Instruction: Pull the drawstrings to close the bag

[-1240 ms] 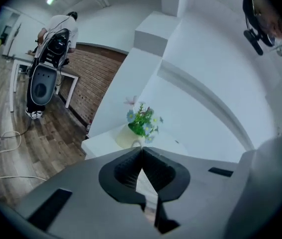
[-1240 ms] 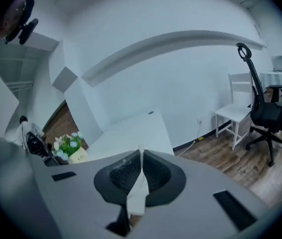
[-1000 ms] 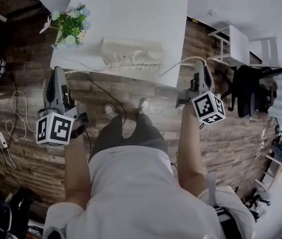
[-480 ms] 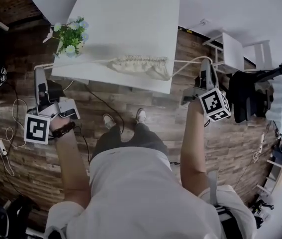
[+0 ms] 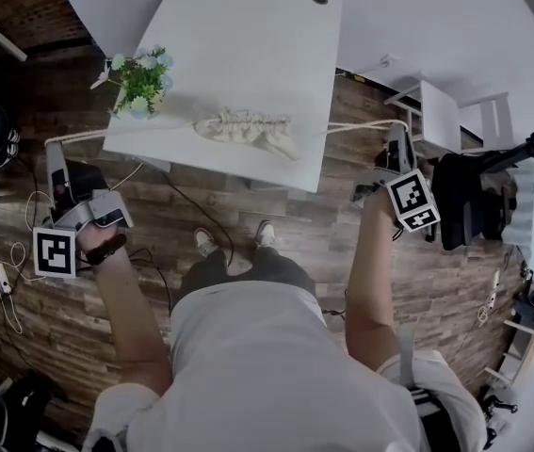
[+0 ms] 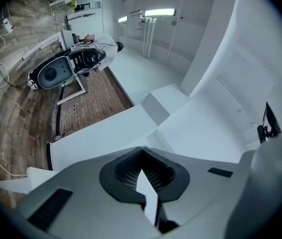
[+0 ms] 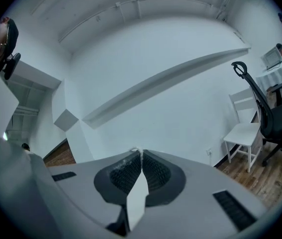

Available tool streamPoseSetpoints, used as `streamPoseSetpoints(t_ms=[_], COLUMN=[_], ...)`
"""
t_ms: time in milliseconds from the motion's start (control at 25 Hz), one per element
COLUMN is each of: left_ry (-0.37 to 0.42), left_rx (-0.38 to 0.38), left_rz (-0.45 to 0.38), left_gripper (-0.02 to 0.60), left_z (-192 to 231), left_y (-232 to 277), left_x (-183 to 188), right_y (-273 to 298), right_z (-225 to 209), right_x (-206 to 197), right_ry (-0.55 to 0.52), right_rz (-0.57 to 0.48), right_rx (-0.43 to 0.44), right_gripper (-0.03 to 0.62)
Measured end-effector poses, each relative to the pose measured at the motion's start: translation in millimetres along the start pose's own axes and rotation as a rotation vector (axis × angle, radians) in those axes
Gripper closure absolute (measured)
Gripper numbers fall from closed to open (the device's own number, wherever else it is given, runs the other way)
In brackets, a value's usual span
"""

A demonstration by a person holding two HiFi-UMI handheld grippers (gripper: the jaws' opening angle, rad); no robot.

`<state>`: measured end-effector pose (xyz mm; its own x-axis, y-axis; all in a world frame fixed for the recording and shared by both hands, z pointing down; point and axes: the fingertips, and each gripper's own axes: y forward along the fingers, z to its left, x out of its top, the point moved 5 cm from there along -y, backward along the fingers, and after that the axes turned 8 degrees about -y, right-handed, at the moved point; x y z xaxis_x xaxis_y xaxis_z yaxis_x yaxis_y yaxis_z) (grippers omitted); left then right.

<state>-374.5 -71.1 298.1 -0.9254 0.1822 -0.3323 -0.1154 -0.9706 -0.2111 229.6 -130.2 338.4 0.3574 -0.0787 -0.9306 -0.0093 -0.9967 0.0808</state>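
The left hand-held gripper (image 5: 56, 156), clenched on the left drawstring (image 5: 83, 137), sits off the left edge of the bench (image 5: 248, 45). The bag (image 5: 245, 128) lies on the bench between both (long axis along the cords). Opposite, the right hand-held gripper (image 5: 396, 137), clamped on the right drawstring (image 5: 356, 124), stands similarly near.

**Head view, with the white table (image 5: 248, 36) as reference.** The cloth bag (image 5: 246, 130) lies on the table near its front edge, its mouth gathered. A small flowering plant (image 5: 139, 75) stands at the table's front-left corner. The left drawstring (image 5: 83, 136) runs taut off the table's left edge to the tip of the left gripper (image 5: 56, 153). The right drawstring (image 5: 361, 123) runs off the right edge to the right gripper (image 5: 397, 135). Both grippers are clear of the table, over the wooden floor (image 5: 248, 205). A white chair (image 5: 450, 111) stands to the right of the table.
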Motion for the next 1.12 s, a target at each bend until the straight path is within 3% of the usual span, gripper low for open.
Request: streamPoseSetpoints(t_ms=[440,800,1120], left_ry=[-0.025,0.014,0.064], left_rx=[0.007,0.080,0.120], left_rz=[-0.047,-0.071,-0.053], left_gripper=[0.569,0.569,0.568], left_z=[-14.3,-1.9,4.4], left_y=[-7.0,-6.8,-8.8], left_x=[3.2,-2.4,-9.9], right_y=[8.7,15.3,21.7], right_z=[-24.0,-34.0,-54.1], right_x=[30.3,34.9,34.6], right_ry=[-0.016,-0.146,-0.164], right_rz=[-0.013,0.031,0.054], right_rx=[0.015,0.024,0.017], right_gripper=[0.556,0.556,0.554])
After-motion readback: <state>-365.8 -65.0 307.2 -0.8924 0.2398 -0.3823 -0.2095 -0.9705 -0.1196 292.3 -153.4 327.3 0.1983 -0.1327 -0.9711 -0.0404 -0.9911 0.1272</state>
